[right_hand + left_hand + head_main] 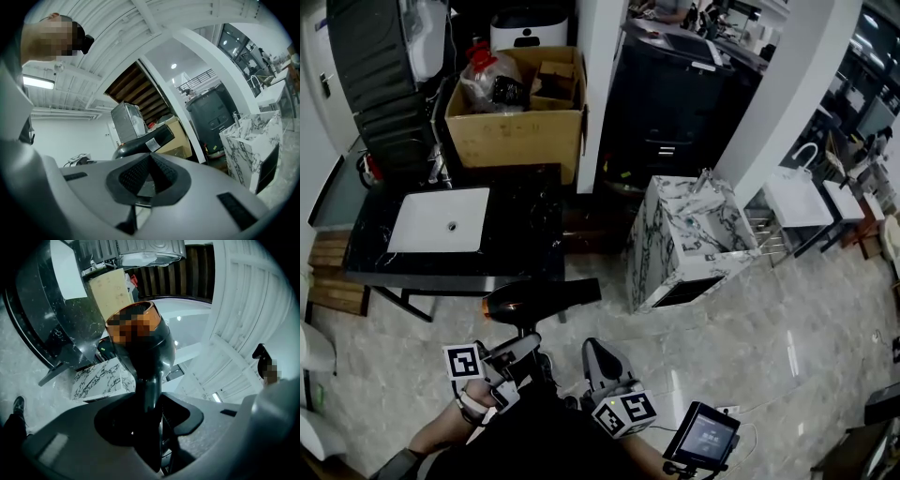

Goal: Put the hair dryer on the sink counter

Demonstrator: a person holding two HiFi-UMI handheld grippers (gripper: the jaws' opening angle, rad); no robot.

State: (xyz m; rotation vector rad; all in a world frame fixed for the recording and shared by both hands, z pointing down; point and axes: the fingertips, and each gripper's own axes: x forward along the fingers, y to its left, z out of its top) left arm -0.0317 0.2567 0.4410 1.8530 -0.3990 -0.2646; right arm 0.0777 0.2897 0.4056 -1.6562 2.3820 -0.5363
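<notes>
Left claw (pixel 149 416) is clamping hair dryer (pixel 140 343) by its stiff handle (head beyond claw, judged top-heavy); right claw (pixel 150 183) is resting closed, empty.

The left claw (pixel 151 414) hides part of the hair dryer (pixel 151 359) handle.

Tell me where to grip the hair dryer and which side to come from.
Grip the hair dryer by its handle, the slim straight stem below the wide barrel, coming from the stem's free end. The left gripper is shut on it that way; the rounded barrel looks too broad for the jaws.
</notes>
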